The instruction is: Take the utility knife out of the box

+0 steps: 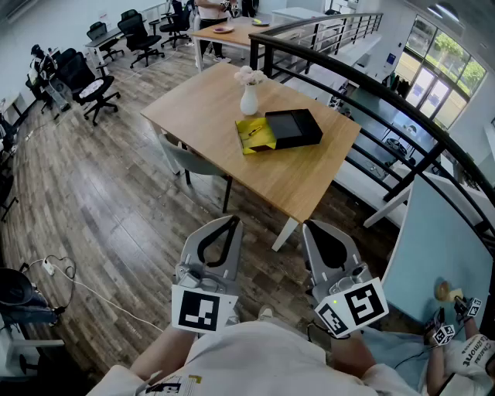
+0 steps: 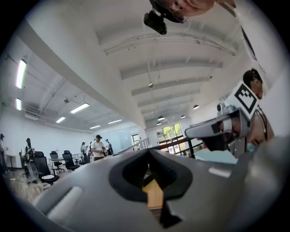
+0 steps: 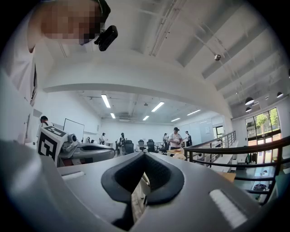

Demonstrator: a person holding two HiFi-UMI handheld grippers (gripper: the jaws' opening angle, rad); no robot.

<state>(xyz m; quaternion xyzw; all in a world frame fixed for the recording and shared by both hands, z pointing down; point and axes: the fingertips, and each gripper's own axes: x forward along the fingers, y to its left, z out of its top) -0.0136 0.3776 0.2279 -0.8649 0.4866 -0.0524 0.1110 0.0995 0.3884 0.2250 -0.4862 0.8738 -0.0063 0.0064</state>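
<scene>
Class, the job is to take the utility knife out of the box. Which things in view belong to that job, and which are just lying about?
For the job: black box; yellow pack beside it, possibly; left tool; right tool.

Lying about: vase of flowers; office chairs.

A grey-brown wood-plank floor (image 1: 116, 201) fills the left of the head view. A light wooden table (image 1: 309, 182) stands at centre. Black office chairs (image 1: 85, 81) line a white wall (image 1: 54, 23) at upper left, with another table (image 1: 232, 32) at top. A black railing (image 1: 387, 112) curves down the right, and windows (image 1: 441, 66) at upper right show greenery. Strip lights (image 3: 106, 100) line the white ceiling (image 2: 181, 50).
</scene>
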